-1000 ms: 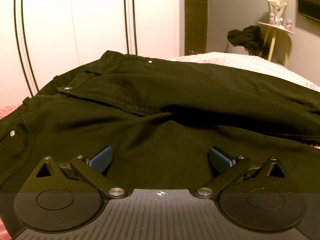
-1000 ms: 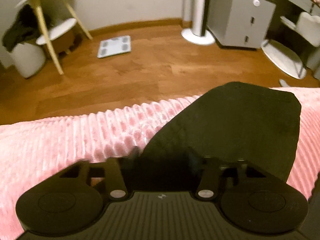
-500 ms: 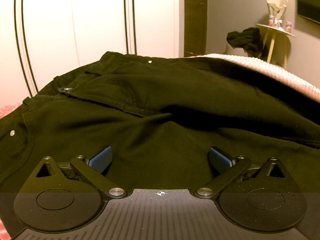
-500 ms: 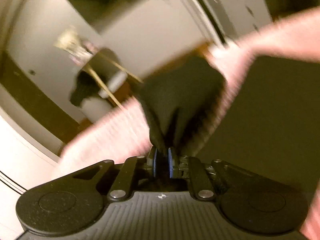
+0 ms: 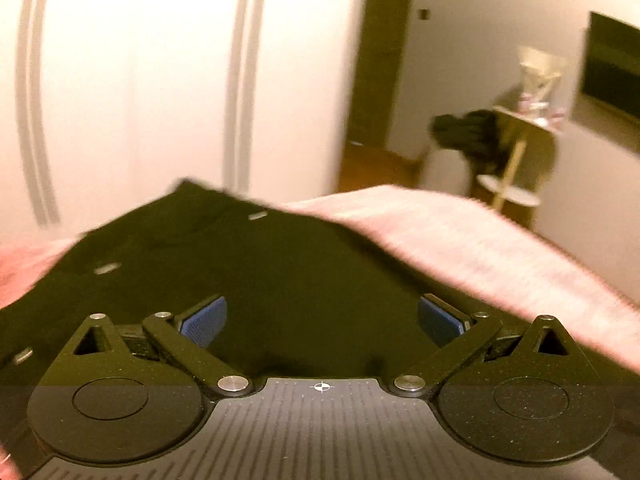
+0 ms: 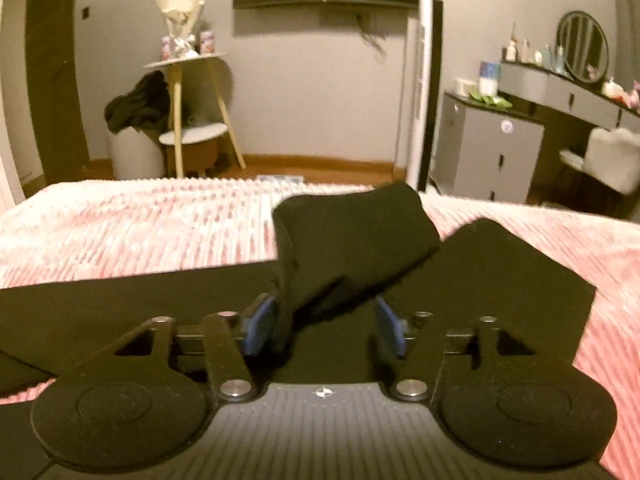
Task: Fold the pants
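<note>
Pants (image 5: 280,280) lie black across the pink ribbed bedspread (image 5: 460,236), and in the left wrist view their waist end with its metal rivets spreads out below the left gripper (image 5: 322,320), whose blue pads (image 5: 202,320) stand wide apart with nothing between them, only dark cloth beneath. That picture is blurred, so whether the pads brush the fabric cannot be told. Moving over to the right wrist view, the trouser leg runs flat across the bed from the left edge, and its hem end (image 6: 352,236) is doubled back toward the right gripper (image 6: 322,326). The jaws there are opening: a fold of the leg cloth hangs against the left-hand pad (image 6: 260,324) while the other pad stands clear of it, so the pinch looks let go. Beyond the bed a side table (image 6: 188,64) and a grey cabinet (image 6: 488,152) stand against the wall. This seems to be the step of laying the leg ends back over the upper part, about midway. Next, the right gripper probably needs to back off cleanly without dragging the hem, then the fold wants flattening before another fold.
</note>
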Demonstrator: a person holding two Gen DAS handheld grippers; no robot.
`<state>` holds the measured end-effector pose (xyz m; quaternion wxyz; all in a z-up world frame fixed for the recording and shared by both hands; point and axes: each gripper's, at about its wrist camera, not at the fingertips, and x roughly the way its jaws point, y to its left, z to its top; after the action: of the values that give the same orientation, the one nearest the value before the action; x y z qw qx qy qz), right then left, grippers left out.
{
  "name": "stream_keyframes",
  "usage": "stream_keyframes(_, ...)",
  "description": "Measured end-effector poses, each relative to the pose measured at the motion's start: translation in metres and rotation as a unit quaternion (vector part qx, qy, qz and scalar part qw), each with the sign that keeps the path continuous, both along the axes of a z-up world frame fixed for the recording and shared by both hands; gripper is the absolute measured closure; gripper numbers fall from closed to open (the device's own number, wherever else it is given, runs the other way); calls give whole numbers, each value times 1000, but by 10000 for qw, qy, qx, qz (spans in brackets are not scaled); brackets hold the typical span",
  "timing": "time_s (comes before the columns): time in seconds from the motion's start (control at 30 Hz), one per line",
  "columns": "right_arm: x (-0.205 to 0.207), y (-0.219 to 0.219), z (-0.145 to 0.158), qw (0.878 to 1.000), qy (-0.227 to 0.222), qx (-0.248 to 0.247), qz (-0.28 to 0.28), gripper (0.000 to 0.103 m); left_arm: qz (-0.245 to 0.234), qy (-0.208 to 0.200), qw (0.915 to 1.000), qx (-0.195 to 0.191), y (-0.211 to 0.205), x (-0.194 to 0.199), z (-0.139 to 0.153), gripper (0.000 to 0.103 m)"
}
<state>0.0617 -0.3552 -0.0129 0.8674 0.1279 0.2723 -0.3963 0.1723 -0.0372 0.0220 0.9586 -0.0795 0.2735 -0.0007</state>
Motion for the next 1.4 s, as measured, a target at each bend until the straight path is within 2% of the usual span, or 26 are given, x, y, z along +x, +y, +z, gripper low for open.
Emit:
stream_keyframes(0.03, -2, -1, 0, 9995, -115, 266, 82, 81, -173, 94, 9996, -209, -4, 16, 3, 0)
stream_keyframes(0.1, -12, -9, -5, 9963, -353, 769, 123, 88, -386, 322, 9968, -617, -13, 51, 1, 0)
stream_keyframes(0.17, -16, -9, -6, 9958, -455, 770, 184, 88, -435, 603, 9937, -844, -21, 86, -6, 5)
stream_keyframes(0.2, -17, -10, -6, 9954, -503, 787, 219, 88, -416, 749, 9920, -930, -26, 100, -11, 20)
stream_keyframes(0.23, -18, -13, -6, 9944, -571, 857, 218, 88, -416, 940, 9895, -1017, -30, 115, -18, 29)
stream_keyframes(0.3, -14, -18, -12, 9934, -641, 939, 173, 88, -385, 1432, 9815, -1213, -36, 144, -36, 30)
stream_keyframes(0.37, -12, -21, -16, 9924, -680, 1015, 145, 88, -157, 1786, 9741, -1377, -42, 161, -54, 36)
stream_keyframes(0.4, -13, -20, -18, 9923, -710, 1000, 152, 88, -83, 1841, 9718, -1468, -42, 167, -60, 43)
stream_keyframes(0.47, -11, -18, -22, 9923, -757, 965, 165, 88, -60, 1745, 9716, -1598, -41, 172, -64, 65)
stream_keyframes(0.5, -11, -19, -23, 9916, -805, 997, 157, 88, -111, 1734, 9709, -1645, -41, 174, -66, 89)
stream_keyframes(0.57, -15, -21, -25, 9897, -913, 1097, 131, 88, -99, 1639, 9699, -1801, -42, 166, -64, 95)
stream_keyframes(0.63, -19, -25, -23, 9868, -1074, 1204, 102, 90, -128, 1368, 9743, -1785, -43, 149, -54, 97)
stream_keyframes(0.77, -34, -31, -14, 9821, -1390, 1264, -99, 91, -228, 627, 9855, -1558, -37, 89, -21, 97)
stream_keyframes(0.8, -39, -30, -9, 9834, -1432, 1095, -218, 92, -241, 444, 9869, -1534, -32, 66, -13, 97)
stream_keyframes(0.83, -44, -28, -3, 9856, -1442, 797, -388, 101, -244, 303, 9884, -1466, -26, 42, -6, 97)
stream_keyframes(0.9, -56, -21, 10, 9871, -1333, -48, -881, 103, -153, 60, 9903, -1378, -13, -11, 2, 97)
stream_keyframes(0.93, -63, -21, 15, 9846, -1355, -240, -1076, 102, -136, 56, 9897, -1421, -7, -36, 2, 97)
stream_keyframes(1.0, -73, -27, 19, 9828, -1414, -125, -1181, 100, 36, 324, 9872, -1561, 5, -85, -7, 97)
stream_keyframes(1.07, -73, -28, 17, 9857, -1306, 112, -1054, 99, 194, 747, 9835, -1637, 15, -119, -22, 96)
stream_keyframes(1.17, -64, -21, 16, 9923, -1052, 316, -576, 97, 626, 1349, 9734, -1746, 34, -137, -36, 91)
stream_keyframes(1.2, -61, -15, 16, 9937, -1005, 290, -393, 91, 757, 1341, 9687, -1945, 43, -139, -36, 82)
stream_keyframes(1.23, -58, -8, 17, 9952, -942, 224, -155, 80, 883, 1277, 9645, -2138, 53, -141, -33, 61)
stream_keyframes(1.27, -55, -3, 18, 9957, -915, 129, 4, 74, 1041, 1164, 9626, -2213, 62, -142, -29, 48)
stream_keyframes(1.3, -54, 2, 18, 9957, -917, 34, 133, 63, 1185, 978, 9646, -2144, 69, -143, -23, 26)
stream_keyframes(1.33, -53, 4, 18, 9954, -919, 1, 262, 55, 1260, 750, 9689, -1996, 76, -142, -18, 14)
stream_keyframes(1.4, -48, 5, 15, 9954, -868, 65, 412, 53, 1434, 426, 9750, -1642, 92, -134, -12, 10)
